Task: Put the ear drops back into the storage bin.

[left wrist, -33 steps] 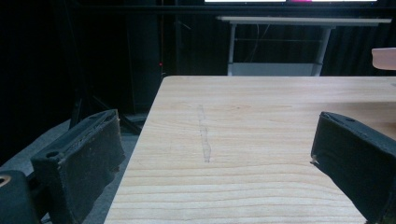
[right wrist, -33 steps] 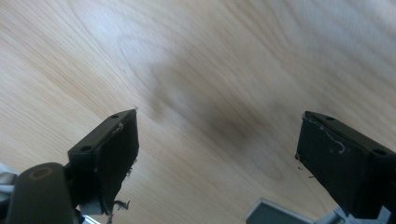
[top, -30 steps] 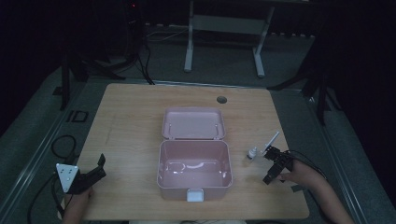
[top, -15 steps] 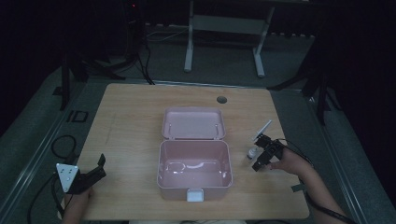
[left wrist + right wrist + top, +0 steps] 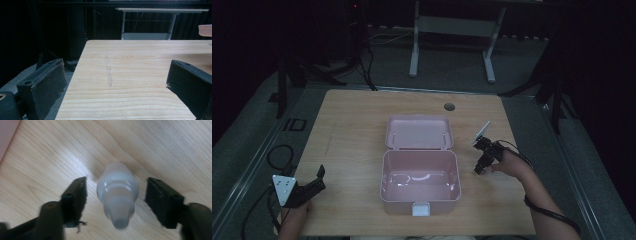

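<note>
A small white dropper bottle (image 5: 117, 187) stands upright on the wooden table (image 5: 352, 130), just right of an open pink box (image 5: 384, 172). My right gripper (image 5: 482, 162) points down over the bottle. In the right gripper view this gripper (image 5: 116, 195) is open, one jaw on each side of the bottle, neither touching it. My left gripper (image 5: 320, 179) rests at the table's near left corner, far from the box. It is open (image 5: 115, 82) with bare wood between its jaws.
The box's lid (image 5: 419, 132) lies flat, folded back away from me, and a white latch (image 5: 420, 209) sits on the front wall. A round cable hole (image 5: 449, 106) is near the table's far edge. Dark floor and a metal stand (image 5: 452, 30) lie beyond.
My right gripper has moved left and a little forward from the table's right side until its open jaws straddle the bottle. The left gripper has not moved.
</note>
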